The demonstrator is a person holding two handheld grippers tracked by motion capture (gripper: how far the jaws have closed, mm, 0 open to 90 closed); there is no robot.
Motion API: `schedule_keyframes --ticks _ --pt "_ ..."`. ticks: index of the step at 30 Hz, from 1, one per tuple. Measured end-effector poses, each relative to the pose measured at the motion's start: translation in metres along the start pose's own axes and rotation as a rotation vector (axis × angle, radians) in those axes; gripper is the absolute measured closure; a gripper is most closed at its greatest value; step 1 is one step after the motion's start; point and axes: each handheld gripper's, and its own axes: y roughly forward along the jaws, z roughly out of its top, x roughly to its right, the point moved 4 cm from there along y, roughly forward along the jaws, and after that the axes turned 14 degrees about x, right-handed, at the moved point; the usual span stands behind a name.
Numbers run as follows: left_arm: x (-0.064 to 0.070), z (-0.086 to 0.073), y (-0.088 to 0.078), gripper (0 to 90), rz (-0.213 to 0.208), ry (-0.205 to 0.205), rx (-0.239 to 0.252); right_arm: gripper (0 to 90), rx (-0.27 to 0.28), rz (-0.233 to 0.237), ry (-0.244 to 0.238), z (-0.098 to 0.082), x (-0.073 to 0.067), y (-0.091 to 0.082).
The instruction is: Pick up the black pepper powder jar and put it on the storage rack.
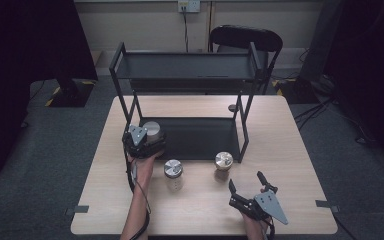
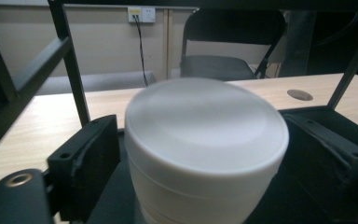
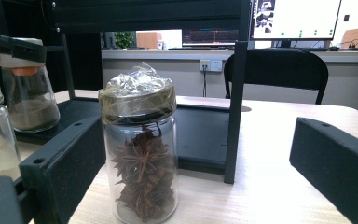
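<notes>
Left gripper is at the front-left corner of the black rack's bottom shelf, jaws closed around a white-lidded jar. The lid sits snug btwn both black jaws in the left gripper view, and the jar bottom is over the shelf edge. Can't tell if it's resting on the shelf or lifted tbh.

Right gripper is down near the front-right of the wooden table, jaws spread wide w/ nothing in them. Star anise jar stands upright on the table just beyond the jaws, in front of the rack. Another foil-topped jar stands to its left, also upright.
</notes>
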Motion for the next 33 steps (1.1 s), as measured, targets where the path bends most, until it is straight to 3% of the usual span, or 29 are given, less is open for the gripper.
schedule_keyframes --ticks 10,33 --pt "0.004 0.007 -0.004 1.9 -0.018 -0.007 0.029 2.5 0.0 0.0 0.0 0.0 0.0 0.0" --pt "0.01 0.012 -0.019 0.0 -0.031 0.008 0.066 2.5 0.0 -0.002 0.0 0.0 0.0 0.0"
